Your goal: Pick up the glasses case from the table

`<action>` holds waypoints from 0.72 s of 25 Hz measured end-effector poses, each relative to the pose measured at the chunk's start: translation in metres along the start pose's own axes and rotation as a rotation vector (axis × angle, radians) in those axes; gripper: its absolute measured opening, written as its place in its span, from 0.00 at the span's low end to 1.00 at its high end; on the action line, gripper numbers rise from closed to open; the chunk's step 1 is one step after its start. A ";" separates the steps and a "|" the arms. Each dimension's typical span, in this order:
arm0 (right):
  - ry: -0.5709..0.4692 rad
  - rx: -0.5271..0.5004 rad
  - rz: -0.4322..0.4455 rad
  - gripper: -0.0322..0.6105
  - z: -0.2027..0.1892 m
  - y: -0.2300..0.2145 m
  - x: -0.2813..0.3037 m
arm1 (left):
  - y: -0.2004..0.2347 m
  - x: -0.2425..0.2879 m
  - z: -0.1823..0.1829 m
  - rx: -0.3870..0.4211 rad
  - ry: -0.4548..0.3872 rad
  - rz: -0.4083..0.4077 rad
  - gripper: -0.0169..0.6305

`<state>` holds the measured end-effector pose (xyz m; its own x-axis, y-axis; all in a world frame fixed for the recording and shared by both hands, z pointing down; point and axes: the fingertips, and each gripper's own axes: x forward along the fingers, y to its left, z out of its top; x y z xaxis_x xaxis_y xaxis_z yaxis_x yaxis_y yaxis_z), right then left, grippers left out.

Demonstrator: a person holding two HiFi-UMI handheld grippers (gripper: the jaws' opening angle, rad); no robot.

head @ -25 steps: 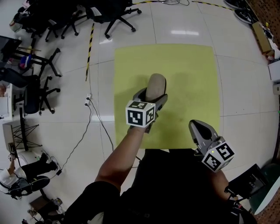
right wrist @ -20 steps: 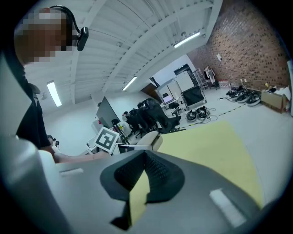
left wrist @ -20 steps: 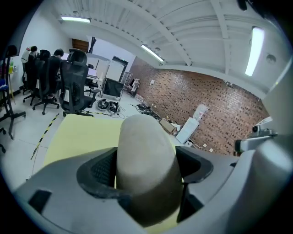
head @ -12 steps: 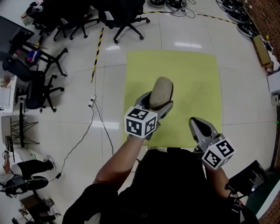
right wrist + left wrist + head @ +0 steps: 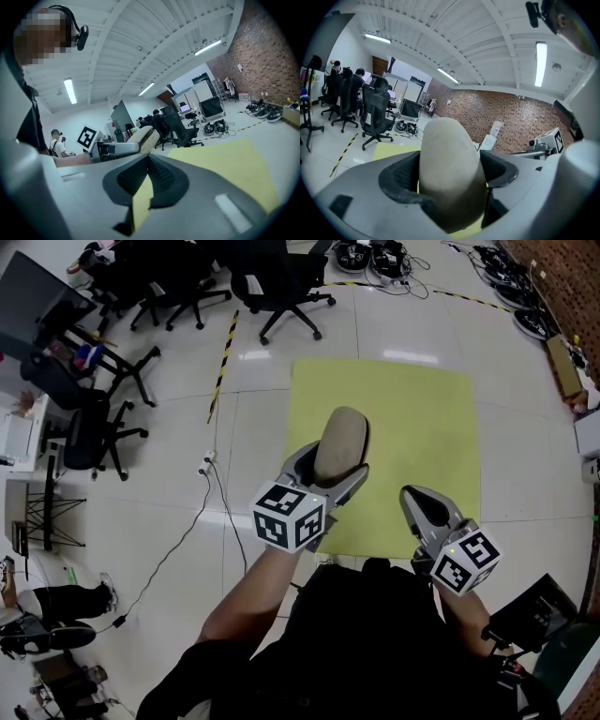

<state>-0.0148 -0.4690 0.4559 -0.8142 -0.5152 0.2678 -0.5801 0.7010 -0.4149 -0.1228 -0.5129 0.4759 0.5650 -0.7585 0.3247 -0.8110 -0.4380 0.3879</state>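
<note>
The left claw (image 5: 330, 465) stayed clenched on the beige glasses case (image 5: 342, 439), carried clear above the yellow worktop (image 5: 422, 427), so the pick-up looked done. The right claw (image 5: 427, 508) hung clenched and empty over the worktop's near edge.

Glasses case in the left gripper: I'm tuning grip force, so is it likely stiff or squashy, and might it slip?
Probably stiff: the glasses case shows no dent where the left gripper clamps it. Its matte beige surface looks grippy, so slipping seems unlikely. Held near one end, it could pivot.
</note>
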 end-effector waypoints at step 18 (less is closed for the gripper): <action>-0.102 -0.098 0.032 0.05 0.044 0.042 0.016 | -0.027 -0.086 0.062 0.072 -0.204 -0.090 0.63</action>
<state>-0.0514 -0.4696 0.4046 -0.8283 -0.5358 0.1640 -0.5577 0.7600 -0.3336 -0.1585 -0.4658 0.3835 0.5993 -0.7932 0.1074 -0.7714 -0.5364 0.3424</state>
